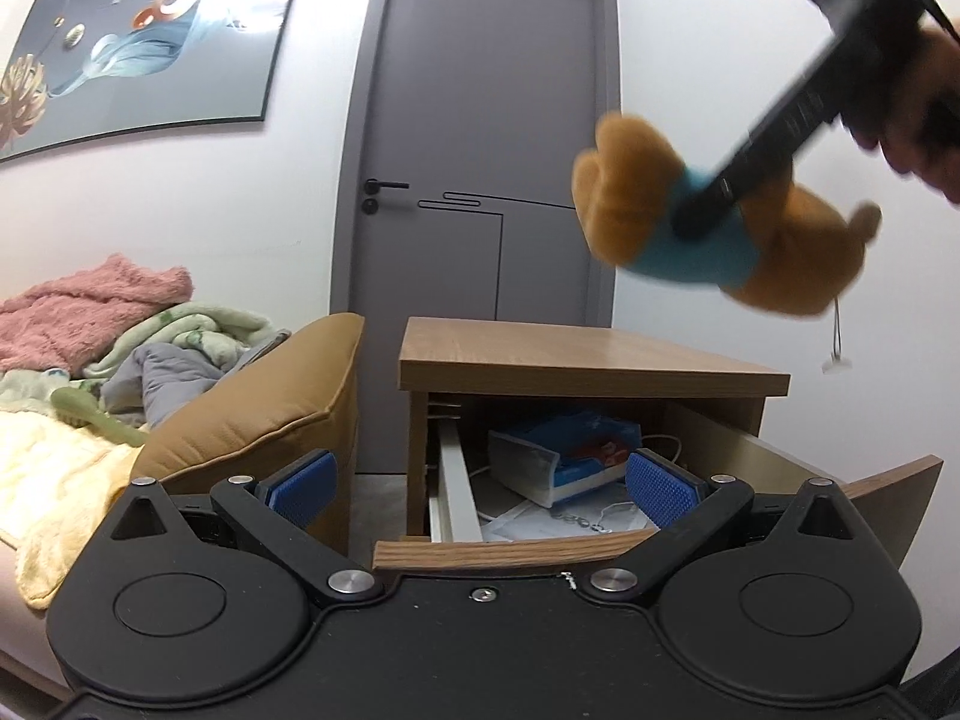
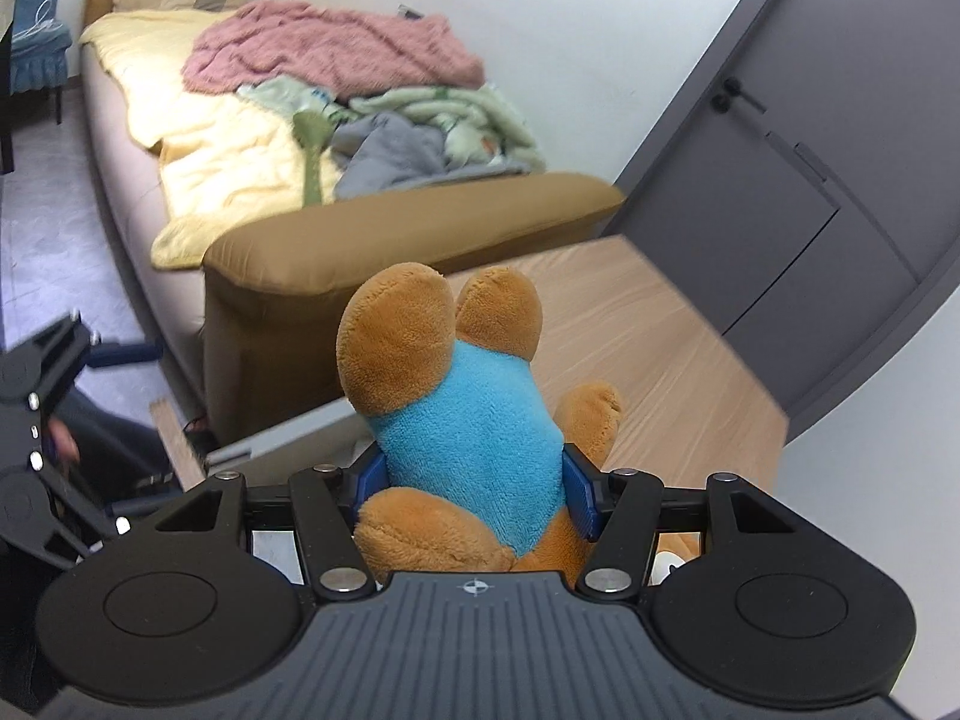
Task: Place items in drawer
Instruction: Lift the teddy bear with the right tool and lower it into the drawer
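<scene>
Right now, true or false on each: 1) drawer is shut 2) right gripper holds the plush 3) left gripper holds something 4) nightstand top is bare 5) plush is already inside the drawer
1) False. The drawer is pulled open, with a blue-and-white box inside.
2) True. The right gripper is clamped on the plush toy at its blue middle.
3) False. The left gripper is open and empty.
4) True. Nothing lies on the nightstand top.
5) False. It hangs in the air above the nightstand.
</scene>
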A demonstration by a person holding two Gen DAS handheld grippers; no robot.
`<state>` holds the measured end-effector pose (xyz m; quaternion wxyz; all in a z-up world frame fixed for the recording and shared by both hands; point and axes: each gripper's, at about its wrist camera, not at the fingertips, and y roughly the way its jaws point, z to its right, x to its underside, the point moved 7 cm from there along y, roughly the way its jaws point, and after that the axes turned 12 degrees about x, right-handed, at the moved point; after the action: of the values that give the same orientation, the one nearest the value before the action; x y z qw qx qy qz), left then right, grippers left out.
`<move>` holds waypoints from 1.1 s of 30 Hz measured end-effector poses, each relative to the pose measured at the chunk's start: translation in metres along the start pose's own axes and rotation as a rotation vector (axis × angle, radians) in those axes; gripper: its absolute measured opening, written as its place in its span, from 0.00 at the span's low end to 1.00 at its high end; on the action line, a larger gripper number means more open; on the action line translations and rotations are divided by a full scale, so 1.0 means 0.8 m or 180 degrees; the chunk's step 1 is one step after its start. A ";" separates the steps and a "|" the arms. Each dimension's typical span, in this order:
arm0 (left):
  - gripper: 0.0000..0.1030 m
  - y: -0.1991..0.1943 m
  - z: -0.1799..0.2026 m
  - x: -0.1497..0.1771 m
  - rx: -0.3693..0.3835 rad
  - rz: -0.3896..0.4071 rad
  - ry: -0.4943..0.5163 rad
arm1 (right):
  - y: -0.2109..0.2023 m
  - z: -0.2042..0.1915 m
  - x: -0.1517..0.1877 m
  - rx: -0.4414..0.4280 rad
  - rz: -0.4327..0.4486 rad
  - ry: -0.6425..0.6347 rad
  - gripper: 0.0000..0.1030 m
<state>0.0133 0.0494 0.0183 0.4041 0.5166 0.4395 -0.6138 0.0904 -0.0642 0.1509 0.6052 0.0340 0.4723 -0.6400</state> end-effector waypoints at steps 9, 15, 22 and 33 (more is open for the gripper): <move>0.99 0.003 0.005 0.004 0.0068 -0.0052 0.0004 | 0.089 -0.035 0.049 -0.0280 -0.0363 -0.0089 0.60; 0.99 0.008 0.010 0.015 0.0081 -0.0172 -0.0005 | 0.141 -0.045 0.074 -0.0351 -0.0553 -0.0116 0.60; 0.99 0.011 0.017 0.018 0.0077 -0.0200 0.0057 | 0.177 -0.056 0.103 -0.0570 -0.0756 -0.0092 0.61; 0.99 0.011 0.023 0.019 0.0104 -0.0197 0.0079 | 0.201 -0.078 0.120 -0.0809 -0.0964 -0.0167 0.63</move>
<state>0.0148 0.0285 0.0036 0.3710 0.5169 0.4501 -0.6266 0.1618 -0.0665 -0.0335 0.5135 -0.1307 0.5331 -0.6596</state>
